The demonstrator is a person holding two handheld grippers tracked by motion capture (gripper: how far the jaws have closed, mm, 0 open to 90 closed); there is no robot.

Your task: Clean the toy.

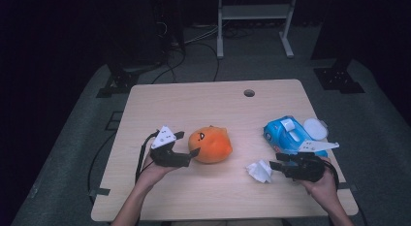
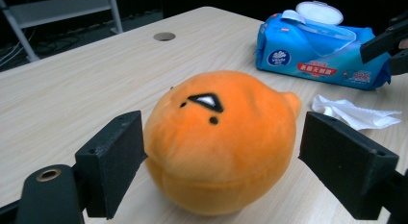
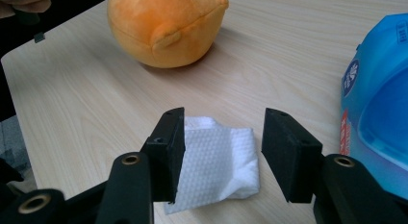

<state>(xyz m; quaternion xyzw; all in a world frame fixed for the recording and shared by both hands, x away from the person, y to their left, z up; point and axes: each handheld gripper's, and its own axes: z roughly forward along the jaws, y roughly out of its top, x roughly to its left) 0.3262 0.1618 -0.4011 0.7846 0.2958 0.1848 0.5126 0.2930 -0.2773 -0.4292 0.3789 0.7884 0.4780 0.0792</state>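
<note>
Fingers of both grippers released, nothing clamped.
Left gripper (image 2: 216, 161) straddled the orange plush toy (image 2: 219, 142) on the table (image 2: 72, 89), pads clear of its sides. Right gripper (image 3: 221, 152) sat open over the white tissue (image 3: 216, 161), blue wipes pack (image 3: 380, 104) just beside its right finger.

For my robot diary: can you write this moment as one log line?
left gripper: open, fingers astride orange plush toy | right gripper: open over white wipe | wipes pack: lid open
</note>
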